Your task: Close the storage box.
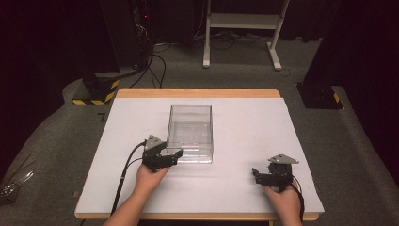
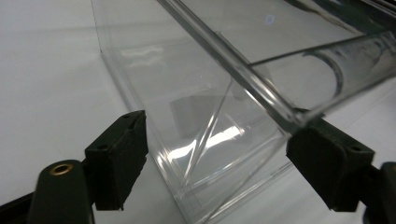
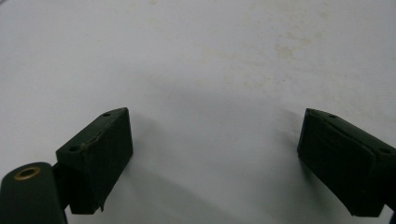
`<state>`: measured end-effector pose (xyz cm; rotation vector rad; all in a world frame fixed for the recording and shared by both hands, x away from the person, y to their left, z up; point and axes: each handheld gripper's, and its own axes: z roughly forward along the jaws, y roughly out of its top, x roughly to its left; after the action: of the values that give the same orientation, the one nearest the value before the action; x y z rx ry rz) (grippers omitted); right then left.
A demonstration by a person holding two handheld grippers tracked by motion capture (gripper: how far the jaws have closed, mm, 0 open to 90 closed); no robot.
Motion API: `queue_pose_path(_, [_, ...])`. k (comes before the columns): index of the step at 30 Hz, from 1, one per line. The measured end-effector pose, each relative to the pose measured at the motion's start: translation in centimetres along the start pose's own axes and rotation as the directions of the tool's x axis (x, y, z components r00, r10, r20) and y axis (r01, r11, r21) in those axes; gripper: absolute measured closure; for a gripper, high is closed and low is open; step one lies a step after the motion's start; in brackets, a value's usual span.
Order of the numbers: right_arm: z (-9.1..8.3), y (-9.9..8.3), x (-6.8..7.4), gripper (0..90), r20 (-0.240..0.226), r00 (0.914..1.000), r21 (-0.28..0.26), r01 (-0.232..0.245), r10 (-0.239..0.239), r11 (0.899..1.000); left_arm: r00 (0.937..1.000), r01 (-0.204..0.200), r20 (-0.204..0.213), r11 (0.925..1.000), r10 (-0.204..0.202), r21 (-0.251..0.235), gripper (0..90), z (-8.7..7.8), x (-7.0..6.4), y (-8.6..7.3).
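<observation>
A clear plastic box (image 1: 190, 132) stands open-topped in the middle of the white table mat (image 1: 244, 127). My left gripper (image 1: 175, 154) is open at the box's near left corner. In the left gripper view the box's corner (image 2: 205, 140) lies between the two black jaws, with the rim touching or just over the right pad (image 2: 329, 168); the left pad (image 2: 119, 156) stands apart from the wall. My right gripper (image 1: 256, 175) rests open over bare mat at the near right, with nothing between its pads (image 3: 95, 158).
The mat covers a wooden table (image 1: 197, 92) whose edges show at the back and front. Beyond the table lie grey carpet, cables (image 1: 155, 66), a white frame (image 1: 242, 28) and yellow-black striped bases (image 1: 96, 92).
</observation>
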<state>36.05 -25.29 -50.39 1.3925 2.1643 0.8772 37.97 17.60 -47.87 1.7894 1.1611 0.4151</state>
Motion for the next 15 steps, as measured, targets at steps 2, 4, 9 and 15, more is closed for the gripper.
queue_pose_path(2, [0.0, 0.0, 0.0, 10.3, 0.0, 1.0, 0.0, 0.0, 0.0, 1.0, 0.9999, -0.013, 0.0, 0.9999, 0.013, 0.002, 19.8, -0.4, -0.1, -0.1])
queue_pose_path(4, [0.0, 0.0, 0.0, 10.3, 0.0, 1.0, 0.0, 0.0, 0.0, 1.0, 0.9998, -0.016, 0.012, 0.9999, 0.016, -0.004, 19.6, -0.8, -0.2, -0.3])
queue_pose_path(9, [0.0, 0.0, 0.0, 10.3, 0.0, 1.0, 0.0, 0.0, 0.0, 1.0, 0.9989, -0.028, 0.036, 0.9995, 0.029, -0.013, 19.0, -2.4, -0.3, -1.0])
queue_pose_path(15, [0.0, 0.0, 0.0, 10.3, 0.0, 1.0, 0.0, 0.001, -0.001, 1.0, 0.9987, -0.035, 0.037, 0.9994, 0.035, -0.009, 18.9, -4.1, 0.4, -2.1])
